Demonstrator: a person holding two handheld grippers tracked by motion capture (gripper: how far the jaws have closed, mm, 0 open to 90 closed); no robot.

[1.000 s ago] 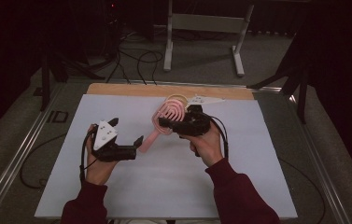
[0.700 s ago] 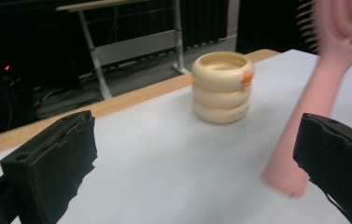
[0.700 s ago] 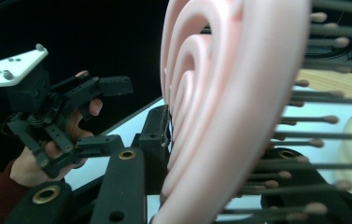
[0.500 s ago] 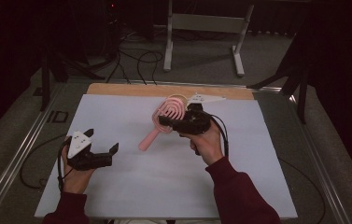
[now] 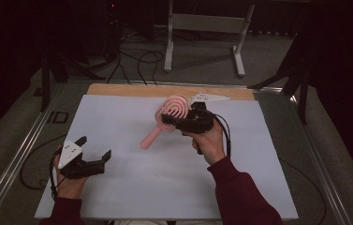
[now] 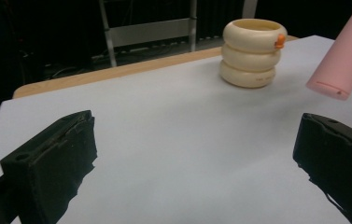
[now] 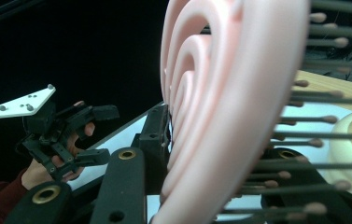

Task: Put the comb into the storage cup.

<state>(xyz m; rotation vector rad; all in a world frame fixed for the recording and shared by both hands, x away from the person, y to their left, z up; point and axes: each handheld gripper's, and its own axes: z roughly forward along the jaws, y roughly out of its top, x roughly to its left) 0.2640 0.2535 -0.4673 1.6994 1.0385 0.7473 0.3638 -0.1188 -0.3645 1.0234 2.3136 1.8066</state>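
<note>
A person at a white-topped table (image 5: 132, 197) works a handheld gripper in each hand. The right gripper (image 5: 167, 118), near the table's twelve o'clock edge, is clamped on the head of a pink hairbrush (image 5: 165, 120); the brush's handle slants down toward seven o'clock, its tip above the white surface. In the right gripper view the brush head (image 7: 220, 107) sits pinched between the jaws, bristles pointing toward three o'clock. The left gripper (image 5: 94, 147), low at the table's eight o'clock corner, holds nothing, its jaws spread wide. In the left gripper view, a cream ribbed cup (image 6: 251, 52) stands toward one o'clock.
</note>
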